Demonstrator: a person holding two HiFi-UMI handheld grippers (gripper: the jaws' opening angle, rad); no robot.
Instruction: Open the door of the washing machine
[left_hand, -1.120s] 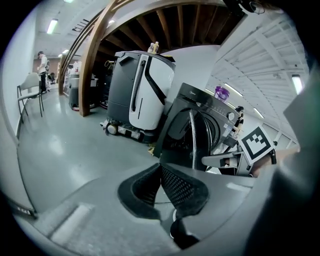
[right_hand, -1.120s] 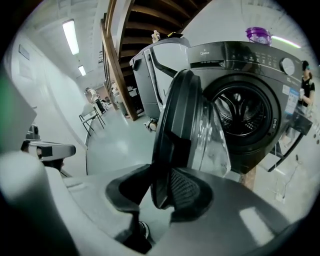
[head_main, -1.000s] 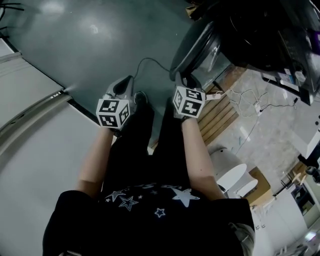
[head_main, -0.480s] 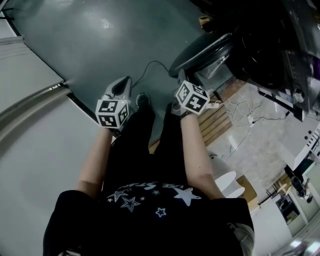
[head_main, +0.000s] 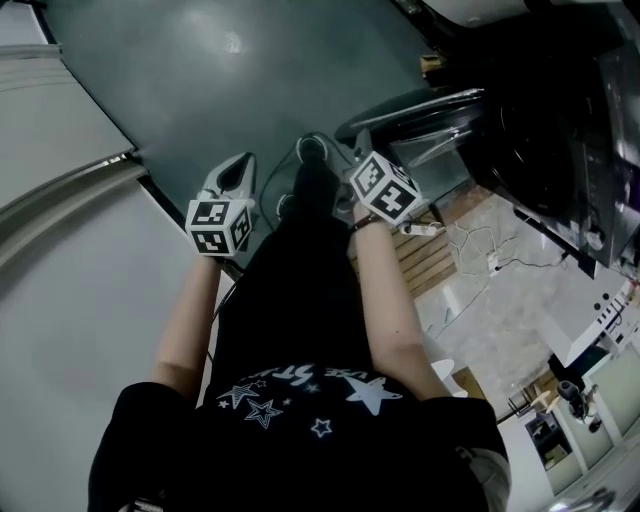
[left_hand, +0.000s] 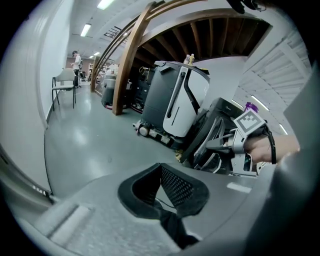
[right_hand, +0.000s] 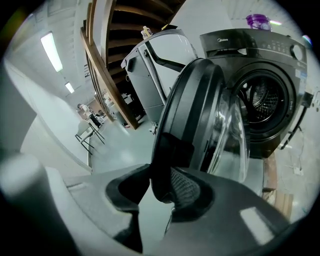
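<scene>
The black front-loading washing machine (right_hand: 272, 47) stands with its drum (right_hand: 262, 100) exposed. Its round door (right_hand: 195, 115), black-rimmed with a clear bowl, is swung well out. My right gripper (right_hand: 160, 187) is shut on the door's rim, which runs down between the two pads. In the head view the right gripper (head_main: 362, 148) meets the door (head_main: 420, 105) at its near edge. My left gripper (head_main: 240, 168) hangs over the grey floor to the left, apart from the door. Its jaws (left_hand: 160, 190) stand open with nothing between them. From there the right gripper (left_hand: 235, 146) shows on the door (left_hand: 207, 137).
A thin cable (head_main: 300, 143) loops on the floor near the person's feet. A wooden pallet (head_main: 432, 255) lies under the washer. A grey-white machine (left_hand: 180, 100) and a curved wooden beam (left_hand: 127, 60) stand behind. A chair (left_hand: 64, 82) is far left. A purple bottle (right_hand: 258, 21) sits on the washer.
The right gripper has drawn the door further out, so it now shows nearly edge-on in the head view. Both hands and the person have shifted forward; the left gripper stayed empty.
</scene>
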